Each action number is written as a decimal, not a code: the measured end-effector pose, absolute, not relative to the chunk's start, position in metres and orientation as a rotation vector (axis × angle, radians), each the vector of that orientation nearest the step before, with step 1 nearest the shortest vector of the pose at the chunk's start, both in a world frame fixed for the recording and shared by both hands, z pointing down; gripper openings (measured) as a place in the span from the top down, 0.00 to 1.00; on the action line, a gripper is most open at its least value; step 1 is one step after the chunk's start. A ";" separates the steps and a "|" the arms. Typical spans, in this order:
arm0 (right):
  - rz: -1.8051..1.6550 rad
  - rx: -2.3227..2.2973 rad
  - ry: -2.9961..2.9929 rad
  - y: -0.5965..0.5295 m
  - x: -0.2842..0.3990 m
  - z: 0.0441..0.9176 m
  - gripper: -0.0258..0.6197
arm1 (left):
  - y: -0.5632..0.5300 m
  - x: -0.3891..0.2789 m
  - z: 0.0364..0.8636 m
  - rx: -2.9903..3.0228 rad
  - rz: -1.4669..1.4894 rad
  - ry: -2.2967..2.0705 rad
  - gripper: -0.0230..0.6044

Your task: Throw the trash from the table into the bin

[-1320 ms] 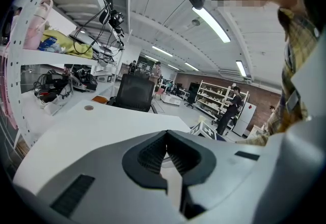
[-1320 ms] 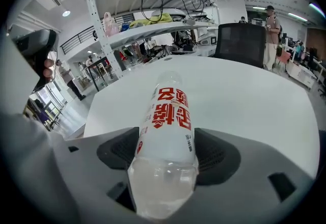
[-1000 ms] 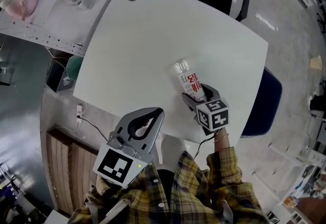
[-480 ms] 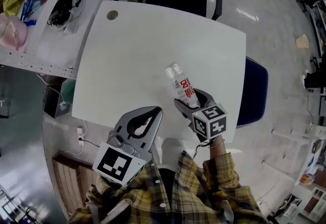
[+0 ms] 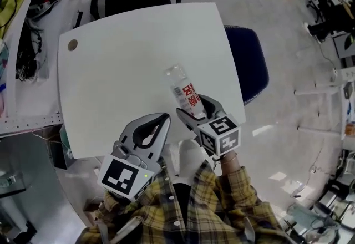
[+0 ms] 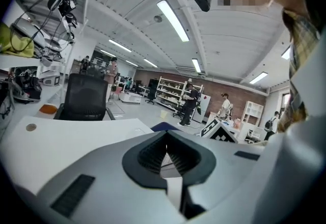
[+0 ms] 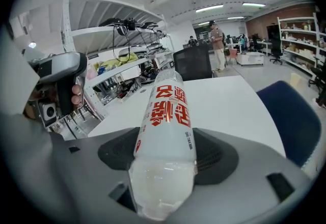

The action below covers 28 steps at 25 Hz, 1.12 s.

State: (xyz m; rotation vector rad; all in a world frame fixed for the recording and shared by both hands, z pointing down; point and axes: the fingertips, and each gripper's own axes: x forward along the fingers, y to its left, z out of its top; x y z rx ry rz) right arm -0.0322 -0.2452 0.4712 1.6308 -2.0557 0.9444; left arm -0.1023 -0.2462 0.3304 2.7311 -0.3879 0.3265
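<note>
Turned rightward since a second ago, table (image 5: 122, 43) now upper left, clamping bottle (image 5: 183, 89) in right gripper (image 5: 193, 106), left gripper (image 5: 165, 120) closed empty; best gripped firmly until over bin.

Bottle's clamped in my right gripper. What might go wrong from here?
1. The right gripper clamps the bottle near its base, so the long smooth body sticks out and might pivot or slip in a swing.
2. No bin clearly shows in any view; carrying it off blind risks hitting the blue chair beside the table.
</note>
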 end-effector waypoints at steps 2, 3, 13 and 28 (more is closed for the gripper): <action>0.954 1.688 -2.032 -0.227 -0.017 0.461 0.48 | -0.233 -0.085 0.318 2.757 0.328 -0.319 0.95; 0.957 1.717 -2.022 -0.218 -0.009 0.457 0.48 | -0.226 -0.075 0.312 2.772 0.329 -0.289 0.95; 0.974 1.856 -1.976 -0.118 0.093 0.443 0.48 | -0.134 0.030 0.292 2.838 0.338 -0.148 0.95; 0.997 1.751 -1.996 0.074 0.258 0.449 0.48 | 0.041 0.190 0.299 2.772 0.323 -0.234 0.95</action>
